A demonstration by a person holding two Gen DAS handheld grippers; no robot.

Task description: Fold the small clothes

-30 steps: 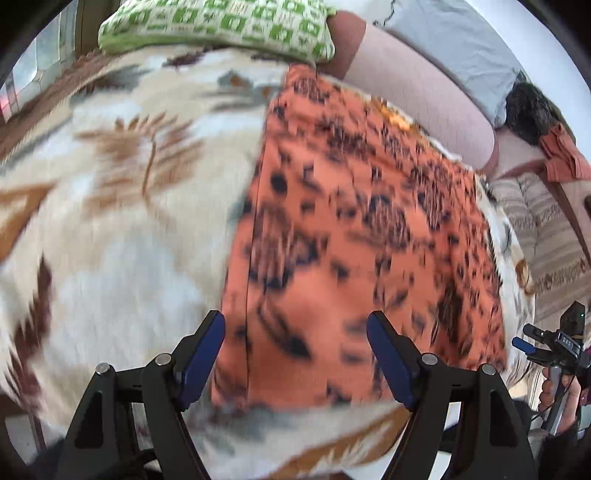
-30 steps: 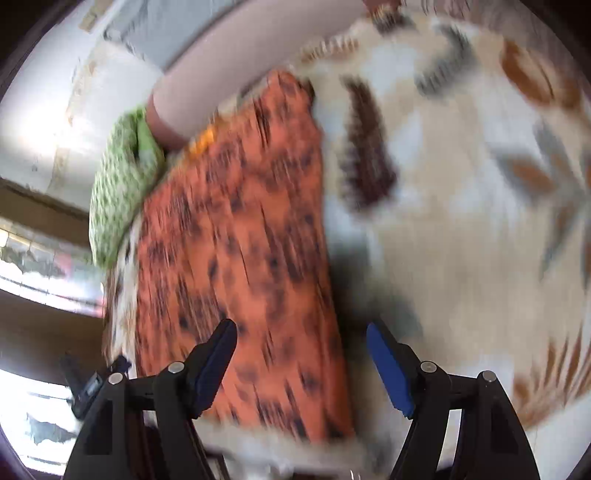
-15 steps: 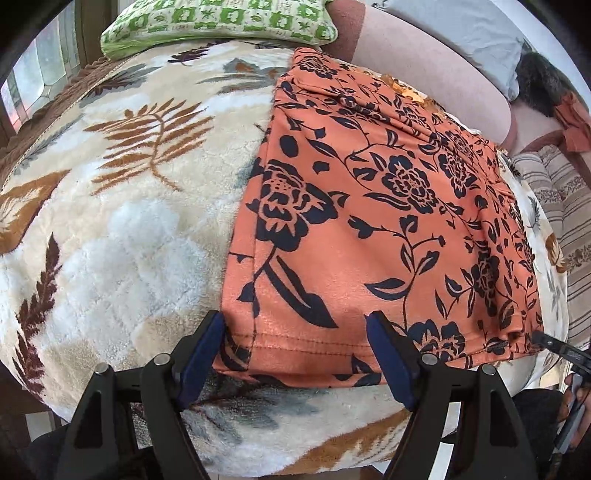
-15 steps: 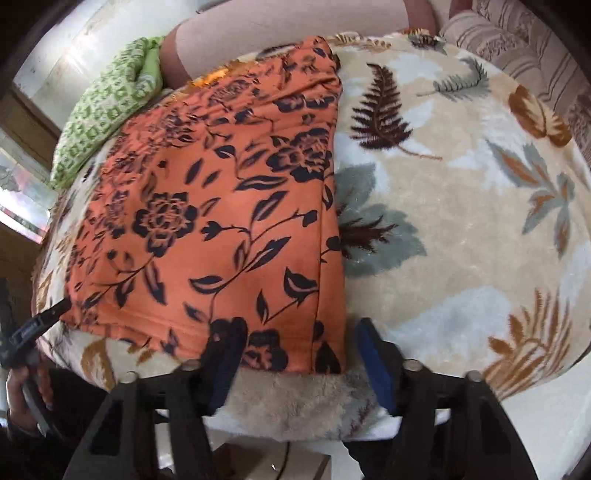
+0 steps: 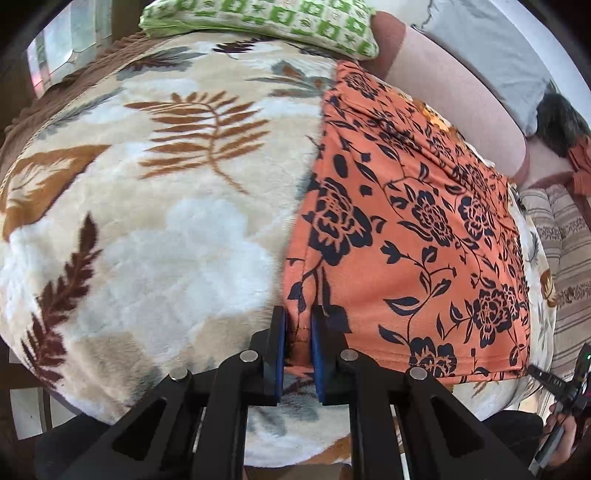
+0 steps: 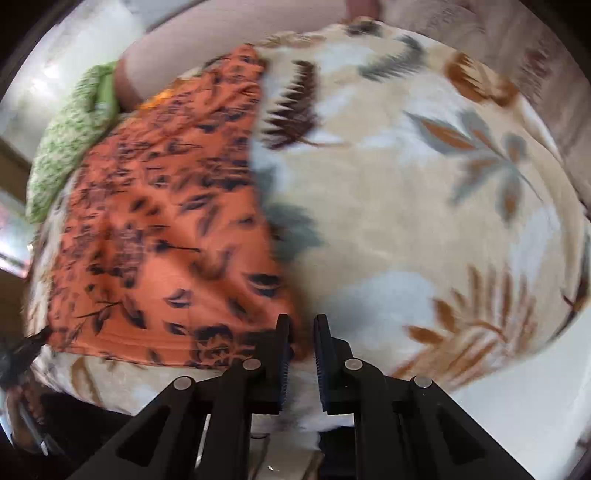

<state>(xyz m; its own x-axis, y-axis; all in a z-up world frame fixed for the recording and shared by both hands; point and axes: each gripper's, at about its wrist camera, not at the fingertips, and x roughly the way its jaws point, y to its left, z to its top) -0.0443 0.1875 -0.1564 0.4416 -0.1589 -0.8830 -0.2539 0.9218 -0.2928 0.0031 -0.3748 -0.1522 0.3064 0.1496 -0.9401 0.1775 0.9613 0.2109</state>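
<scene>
**Both grippers at the near hem of the floral garment**

Left gripper (image 5: 297,345): the blue pads (image 5: 280,343) are drawn together and pinch the near left corner of the orange floral garment (image 5: 406,229). A narrow fold of orange cloth stands upright between the pads, and the hem runs off to the right from this point.

Right gripper (image 6: 300,354): the fingers (image 6: 282,350) stand close together with a narrow gap between them, at the near right corner of the same garment (image 6: 166,229). This view is blurred; whether cloth sits between the pads cannot be told.

Garment: it lies flat on a plush leaf-print blanket (image 5: 147,221), with one short hem at the near edge and its length running away toward the far side. In the left wrist view it occupies the right half of the blanket; in the right wrist view it occupies the left half, with bare blanket (image 6: 424,221) to its right.

Surroundings: a green-and-white patterned cushion (image 5: 266,18) rests at the far edge of the blanket, just beyond the garment's far left corner. A pink bolster (image 5: 454,99) lies along the far side, with a grey pillow (image 5: 491,55) behind it. A striped cover (image 5: 565,251) shows at the right edge of the left wrist view.
</scene>
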